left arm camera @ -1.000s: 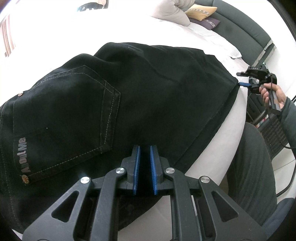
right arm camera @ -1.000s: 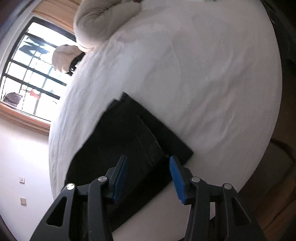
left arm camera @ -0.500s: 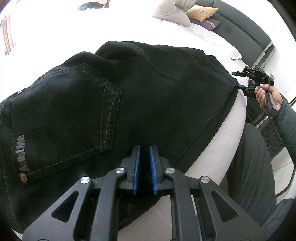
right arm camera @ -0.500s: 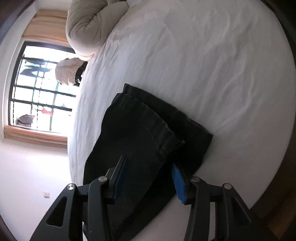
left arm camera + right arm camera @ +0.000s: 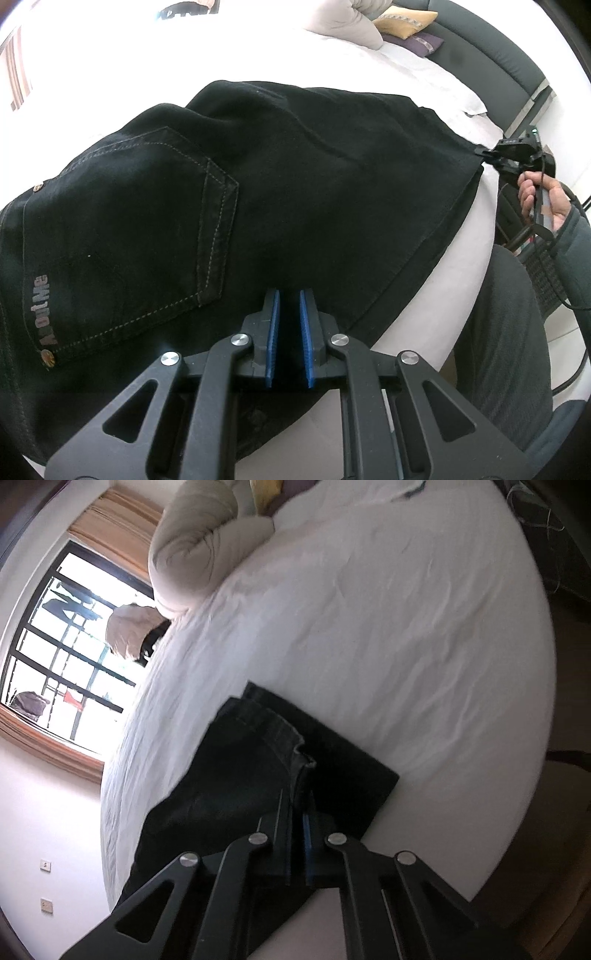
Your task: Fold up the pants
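At the bed (image 5: 406,627) edge, both tongs, left (image 5: 289,306) and right (image 5: 297,812), pinch the pants (image 5: 295,184).

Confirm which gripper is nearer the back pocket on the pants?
Left. The left gripper sits on the pants right beside the back pocket. The right gripper is at the far hem end, away from the pocket.

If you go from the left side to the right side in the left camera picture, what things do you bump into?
Back pocket on the black pants → left tongs → right tongs pinching the pants' hem → the person's hand.
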Motion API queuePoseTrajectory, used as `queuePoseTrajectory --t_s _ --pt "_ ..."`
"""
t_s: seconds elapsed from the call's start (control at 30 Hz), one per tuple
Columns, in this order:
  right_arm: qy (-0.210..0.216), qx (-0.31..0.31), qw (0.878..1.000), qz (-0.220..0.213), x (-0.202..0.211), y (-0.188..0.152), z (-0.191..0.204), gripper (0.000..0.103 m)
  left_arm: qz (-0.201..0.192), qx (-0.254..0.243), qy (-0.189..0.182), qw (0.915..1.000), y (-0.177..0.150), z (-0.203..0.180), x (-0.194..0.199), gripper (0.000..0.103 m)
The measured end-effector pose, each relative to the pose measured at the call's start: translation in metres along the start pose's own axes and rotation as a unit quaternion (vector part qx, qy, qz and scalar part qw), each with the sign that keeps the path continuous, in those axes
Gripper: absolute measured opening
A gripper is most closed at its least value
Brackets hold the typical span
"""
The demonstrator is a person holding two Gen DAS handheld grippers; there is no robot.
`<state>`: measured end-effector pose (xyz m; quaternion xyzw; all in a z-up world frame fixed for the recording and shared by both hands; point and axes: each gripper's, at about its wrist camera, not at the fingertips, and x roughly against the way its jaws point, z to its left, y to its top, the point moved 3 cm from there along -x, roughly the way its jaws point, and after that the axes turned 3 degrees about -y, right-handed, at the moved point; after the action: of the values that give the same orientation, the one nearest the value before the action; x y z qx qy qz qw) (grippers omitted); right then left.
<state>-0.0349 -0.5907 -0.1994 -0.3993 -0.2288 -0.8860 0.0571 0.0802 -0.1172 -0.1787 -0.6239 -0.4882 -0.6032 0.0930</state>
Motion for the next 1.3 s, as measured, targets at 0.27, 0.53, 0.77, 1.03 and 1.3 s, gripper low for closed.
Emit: queuePoseTrajectory --t_s 0.27,0.53,0.77,1.03,1.3 --pt "0.016 -0.015 0.999 -0.049 0.028 0.005 -0.007 0.003 0.001 -0.013 -0.005 0.9999 0.002 -0.010 -0.004 0.011" --pt "-0.020 -0.024 0.999 0.020 -0.017 0.000 -0.032 0.004 0.002 -0.007 -0.013 0.9999 0.000 -0.004 -0.006 0.011" --pt "-0.137 0.039 0.989 0.029 0.002 0.006 -0.024 0.052 0.013 -0.003 -0.016 0.9998 0.002 0.004 -0.001 0.011" --pt "-0.085 0.250 0.964 0.003 0.013 0.006 0.103 0.056 -0.019 0.007 -0.020 0.9996 0.010 0.015 0.033 0.011" --pt "-0.041 0.260 0.954 0.146 -0.110 -0.015 0.147 0.045 -0.035 0.033 0.006 0.9988 0.016 0.050 0.036 0.011"
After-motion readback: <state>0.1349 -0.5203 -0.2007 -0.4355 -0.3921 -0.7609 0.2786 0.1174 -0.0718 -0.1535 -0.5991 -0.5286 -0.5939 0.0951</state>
